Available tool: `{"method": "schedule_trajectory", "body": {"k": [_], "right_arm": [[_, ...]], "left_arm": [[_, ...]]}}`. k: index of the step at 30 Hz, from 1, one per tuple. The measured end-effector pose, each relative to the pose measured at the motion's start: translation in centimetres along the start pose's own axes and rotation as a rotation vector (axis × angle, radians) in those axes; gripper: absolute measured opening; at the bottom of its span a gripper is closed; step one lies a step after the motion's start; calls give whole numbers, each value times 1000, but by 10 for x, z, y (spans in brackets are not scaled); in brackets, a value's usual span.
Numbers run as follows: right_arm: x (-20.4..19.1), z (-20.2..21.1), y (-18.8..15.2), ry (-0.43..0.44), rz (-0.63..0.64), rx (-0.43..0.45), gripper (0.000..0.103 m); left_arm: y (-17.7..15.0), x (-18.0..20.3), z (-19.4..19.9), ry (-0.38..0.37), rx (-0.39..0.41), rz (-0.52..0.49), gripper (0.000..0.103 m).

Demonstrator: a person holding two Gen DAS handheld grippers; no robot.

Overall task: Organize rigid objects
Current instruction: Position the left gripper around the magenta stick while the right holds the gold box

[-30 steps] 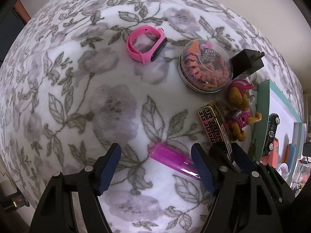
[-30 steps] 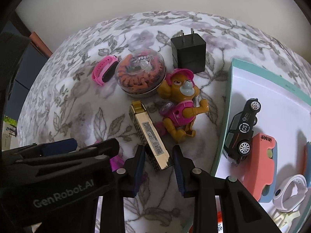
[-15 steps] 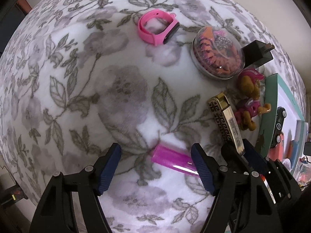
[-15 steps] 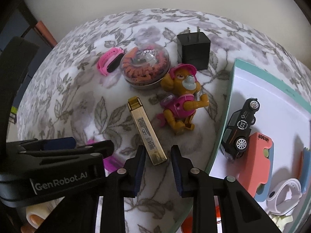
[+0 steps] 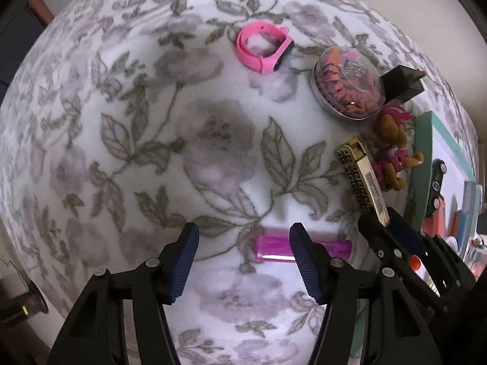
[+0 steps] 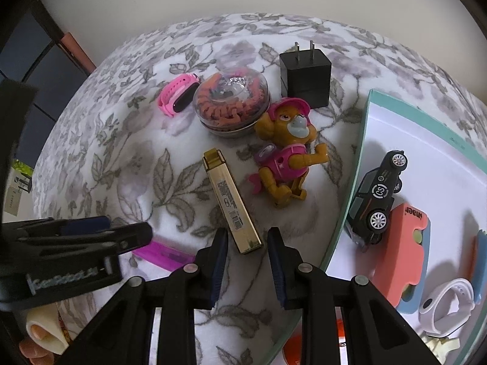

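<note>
A gold lighter (image 6: 232, 202) lies on the floral blanket; it also shows in the left wrist view (image 5: 362, 181). My right gripper (image 6: 247, 245) is open, its fingers on either side of the lighter's near end, not closed on it. A magenta lighter (image 5: 271, 248) lies flat in front of my open left gripper (image 5: 243, 237); its right finger (image 5: 299, 243) covers part of it. It also shows in the right wrist view (image 6: 164, 254). A white tray with a teal rim (image 6: 426, 140) stands at the right.
On the blanket are a pink watch band (image 5: 263, 48), a round clear case of orange ties (image 6: 231, 103), a black charger plug (image 6: 306, 74) and a toy dog (image 6: 287, 152). The tray holds a black toy car (image 6: 376, 194), a coral block (image 6: 401, 251) and a white band (image 6: 446, 302).
Both grippers have pulled back and up. The right fingers have opened a little wider around the gold lighter's near end. The magenta lighter now lies partly behind the left gripper's right finger.
</note>
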State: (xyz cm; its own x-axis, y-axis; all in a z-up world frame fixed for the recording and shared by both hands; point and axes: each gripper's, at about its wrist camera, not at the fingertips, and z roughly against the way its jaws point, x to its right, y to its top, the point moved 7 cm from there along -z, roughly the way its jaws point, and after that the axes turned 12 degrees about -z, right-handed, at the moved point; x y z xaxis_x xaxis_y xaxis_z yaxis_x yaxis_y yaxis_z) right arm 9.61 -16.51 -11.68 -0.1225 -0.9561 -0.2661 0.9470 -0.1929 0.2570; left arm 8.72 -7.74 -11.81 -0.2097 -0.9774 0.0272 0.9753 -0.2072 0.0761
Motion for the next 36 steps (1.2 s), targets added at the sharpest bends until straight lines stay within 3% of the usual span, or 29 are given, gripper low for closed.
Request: {"method": "schedule_trajectory", "body": {"k": [6, 12, 18, 25, 32, 36], "right_arm": [[2, 2, 1, 11, -31, 3, 29], [3, 3, 4, 6, -57, 25, 29], [4, 3, 6, 13, -79, 35, 29], [6, 4, 7, 24, -95, 39, 29], [8, 7, 7, 44, -123, 46, 29], [7, 5, 7, 42, -115, 45, 29]], "left_arm": [[-15, 16, 14, 16, 8, -112, 64], [-32, 27, 1, 42, -25, -210, 64], [-30, 49, -7, 167, -1, -374, 64], [-21, 82, -1, 288, 103, -559, 64], [-9, 87, 5, 242, 135, -577, 66], [-1, 48, -8, 235, 140, -549, 70]]}}
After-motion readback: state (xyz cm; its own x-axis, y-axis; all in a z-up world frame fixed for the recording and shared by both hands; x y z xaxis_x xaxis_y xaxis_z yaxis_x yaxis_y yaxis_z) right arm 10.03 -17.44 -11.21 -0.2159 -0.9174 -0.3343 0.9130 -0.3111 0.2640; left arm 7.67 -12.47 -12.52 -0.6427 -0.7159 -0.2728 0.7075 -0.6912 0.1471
